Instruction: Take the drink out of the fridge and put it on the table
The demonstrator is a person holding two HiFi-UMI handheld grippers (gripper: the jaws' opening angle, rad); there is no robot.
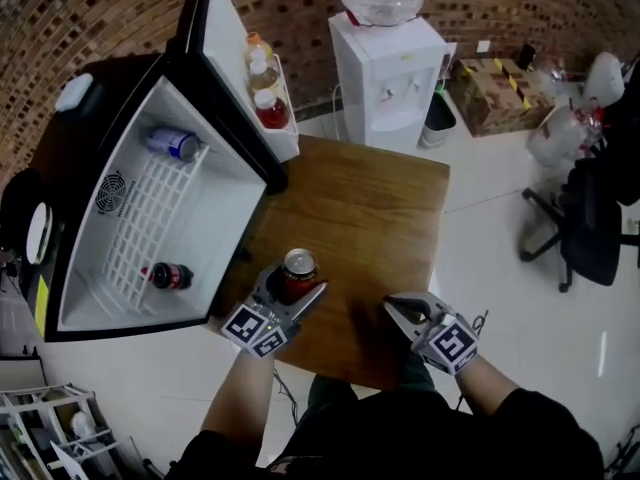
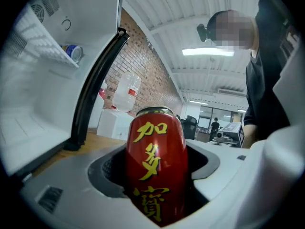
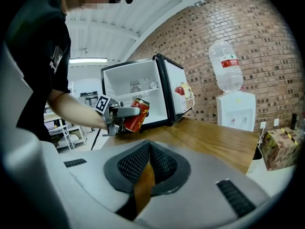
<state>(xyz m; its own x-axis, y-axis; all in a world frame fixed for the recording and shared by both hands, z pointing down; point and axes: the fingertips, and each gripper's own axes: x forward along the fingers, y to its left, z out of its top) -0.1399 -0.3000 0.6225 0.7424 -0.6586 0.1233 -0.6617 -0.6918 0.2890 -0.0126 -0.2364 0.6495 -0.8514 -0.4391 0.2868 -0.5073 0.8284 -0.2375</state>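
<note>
Left gripper view fills with a red drink can [image 2: 155, 166] standing between the jaws, which are clamped on its sides at about mid-height. That looks like the right place to hold it: a can is stiff lengthwise but thin-walled, so a hard squeeze could dent it. Smooth metal fresh from a fridge [image 1: 150, 218] is likely slick, and if full it will carry some weight.

In the head view, the left gripper [image 1: 297, 286] reaches forward on a bare forearm and holds the can over the near left corner of the wooden table [image 1: 370, 208], just beside the open fridge. From the right gripper view the can leans a little, and whether its base touches the wood I cannot tell.

The right gripper [image 1: 405, 313] sits low by the table's near edge, its jaws together with nothing between them
</note>
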